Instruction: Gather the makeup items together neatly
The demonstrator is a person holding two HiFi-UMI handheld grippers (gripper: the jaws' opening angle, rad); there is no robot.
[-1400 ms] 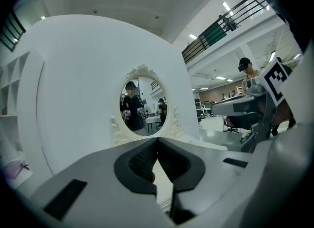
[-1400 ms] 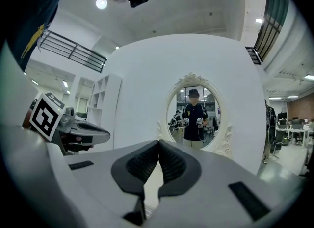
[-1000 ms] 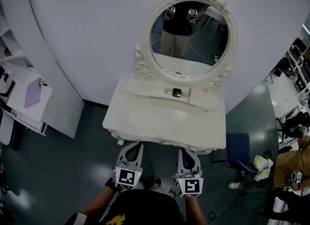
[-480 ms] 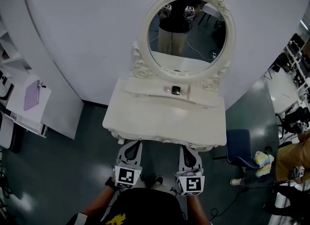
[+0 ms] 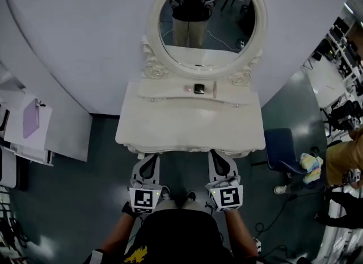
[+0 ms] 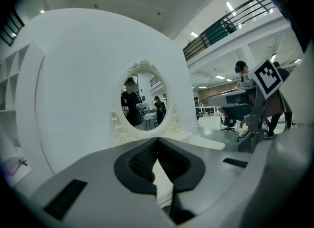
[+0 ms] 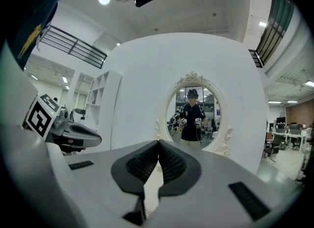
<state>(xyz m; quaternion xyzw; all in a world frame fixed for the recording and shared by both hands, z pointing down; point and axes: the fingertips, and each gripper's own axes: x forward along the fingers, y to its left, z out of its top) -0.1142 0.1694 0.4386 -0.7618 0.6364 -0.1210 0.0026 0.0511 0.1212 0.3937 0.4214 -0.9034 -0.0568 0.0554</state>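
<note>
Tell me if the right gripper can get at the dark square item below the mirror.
Likely yes: the right gripper, shut, is at the tabletop's near edge, with nothing standing between it and the item.

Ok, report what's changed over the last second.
The dressing table and mirror sit higher and slightly larger in the head view, so the person seems to have edged closer, carrying left tongs and right tongs along. Nothing gripped or released. Both tongs stay shut and empty before the table's front edge; the small dark square item on the shelf is unmoved.
</note>
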